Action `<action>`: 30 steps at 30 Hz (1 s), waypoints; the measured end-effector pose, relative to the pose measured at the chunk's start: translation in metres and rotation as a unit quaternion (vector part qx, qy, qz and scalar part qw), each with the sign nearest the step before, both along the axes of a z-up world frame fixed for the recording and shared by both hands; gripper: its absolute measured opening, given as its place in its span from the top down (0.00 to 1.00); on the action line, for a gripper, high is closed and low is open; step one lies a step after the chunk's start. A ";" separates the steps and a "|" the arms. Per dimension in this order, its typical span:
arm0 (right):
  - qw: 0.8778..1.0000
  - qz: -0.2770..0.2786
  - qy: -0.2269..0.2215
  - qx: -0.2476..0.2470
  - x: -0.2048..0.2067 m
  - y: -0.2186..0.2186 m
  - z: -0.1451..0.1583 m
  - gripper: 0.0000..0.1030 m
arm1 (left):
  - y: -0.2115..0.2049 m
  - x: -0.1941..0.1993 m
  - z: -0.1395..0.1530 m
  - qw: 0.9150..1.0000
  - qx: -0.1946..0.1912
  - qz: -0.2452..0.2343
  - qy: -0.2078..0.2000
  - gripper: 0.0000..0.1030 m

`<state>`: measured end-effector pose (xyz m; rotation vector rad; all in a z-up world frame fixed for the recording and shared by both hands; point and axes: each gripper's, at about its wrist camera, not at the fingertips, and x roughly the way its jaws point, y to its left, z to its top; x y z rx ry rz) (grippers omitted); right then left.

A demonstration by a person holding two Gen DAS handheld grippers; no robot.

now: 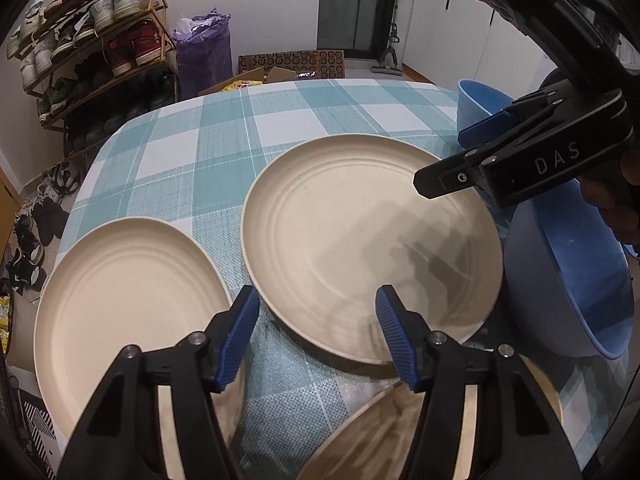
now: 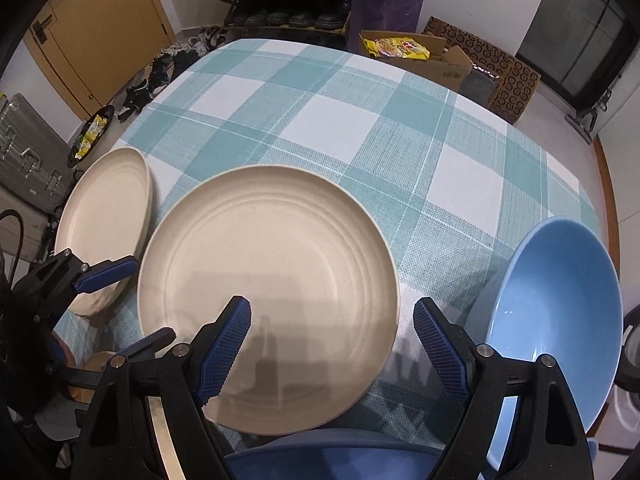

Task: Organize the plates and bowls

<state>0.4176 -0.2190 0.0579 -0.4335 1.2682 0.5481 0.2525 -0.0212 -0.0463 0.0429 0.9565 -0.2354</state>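
Cream-coloured and round, the middle plate (image 1: 372,248) lies flat and face up at the centre of both views, so it has no long axis to speak of; its ridged rings face the ceiling. A second cream plate (image 1: 128,308) lies flat at the lower left of the left wrist view, just beside the first but apart from it, and the rim of a third plate (image 1: 368,436) shows at the bottom edge. A light blue bowl (image 2: 560,312) stands at the right of the right wrist view, its mouth upward, and a darker blue bowl (image 1: 572,292) sits near the middle plate's right edge. The left hand-held gripper (image 1: 316,336) has its jaws spread with nothing between them, above the gap between the two plates. The right hand-held gripper (image 2: 332,352) is spread wide over the middle plate's near rim, pinching nothing. The worktop (image 2: 328,120) wears a teal and white checked cloth. Behind it stand a shoe rack (image 1: 92,40), a purple bag (image 1: 204,52), a cardboard box (image 2: 436,60) and a wooden door (image 2: 100,32).
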 end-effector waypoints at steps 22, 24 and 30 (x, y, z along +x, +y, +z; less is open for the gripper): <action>0.997 0.017 0.004 -0.070 0.003 0.018 -0.019 0.30 | 0.002 0.003 -0.007 1.000 0.007 0.004 0.012 0.47; 0.997 0.015 0.003 -0.082 0.004 0.018 -0.020 0.33 | 0.002 0.003 -0.007 1.000 0.006 0.004 0.012 0.48; 0.995 0.011 0.004 -0.097 0.008 0.018 -0.021 0.34 | 0.002 0.003 -0.007 1.000 0.008 0.004 0.013 0.48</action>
